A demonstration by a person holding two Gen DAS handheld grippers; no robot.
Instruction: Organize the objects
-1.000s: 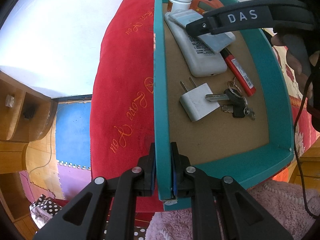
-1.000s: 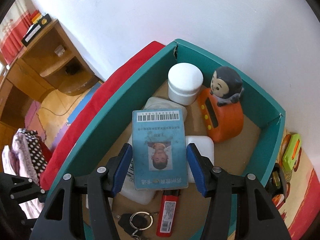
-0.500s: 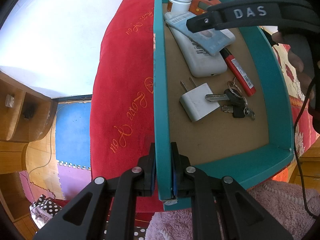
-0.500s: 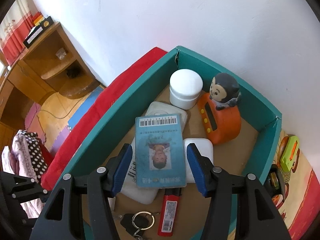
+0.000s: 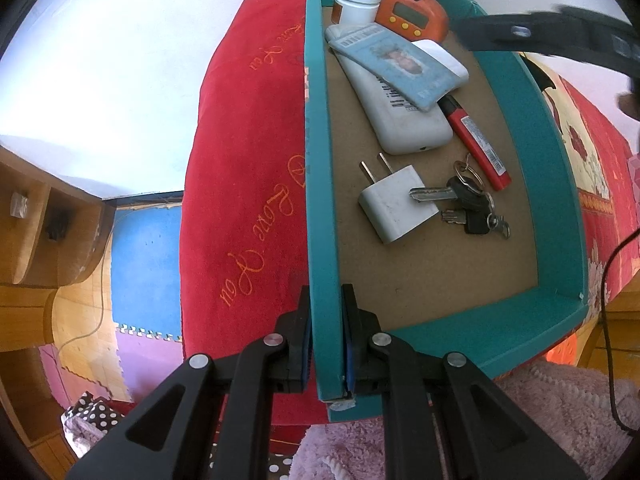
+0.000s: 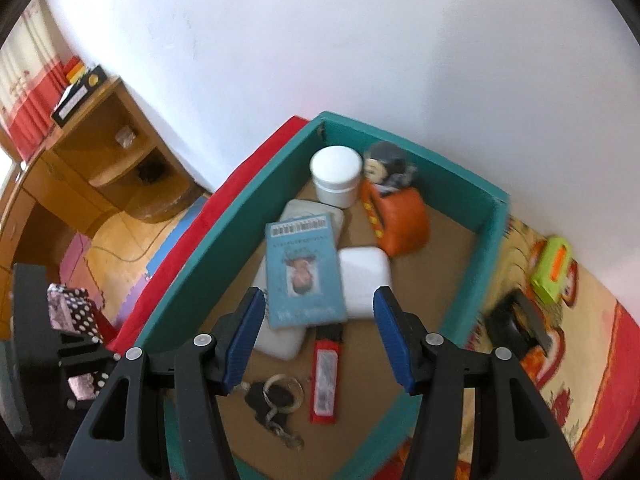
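**ID card lies in the teal box, right gripper open above it**

ID card (image 6: 305,272) rests flat inside the teal box (image 5: 320,184), propped across the white power bank (image 5: 396,116) and a smaller white case (image 6: 364,280), with its barcode end toward the far wall where the white jar (image 6: 335,174) and the orange monkey timer (image 6: 394,216) stand. Seen from the right wrist, the card sits straight ahead of the right gripper (image 6: 318,334) and below it, its long axis running roughly along the line of the fingers, the near short edge just beyond the blue pads (image 6: 245,338). The jaws stand wide apart and hold nothing; the card touches neither pad. The view is motion-blurred, so how high the gripper hangs over the card is hard to judge.

The left gripper (image 5: 326,336) is clamped on the box's near left wall, one finger outside against the red blanket (image 5: 244,184) and one inside, steadying the box. It is the farther tool from the card.

A red lighter (image 5: 476,144), a white plug adapter (image 5: 396,208) and a bunch of keys (image 5: 468,204) lie on the brown floor nearer the left gripper. Outside the box, on the patterned bedspread, a green item (image 6: 554,264) and a dark object (image 6: 518,326) wait; the right hand is probably the one to fetch them.
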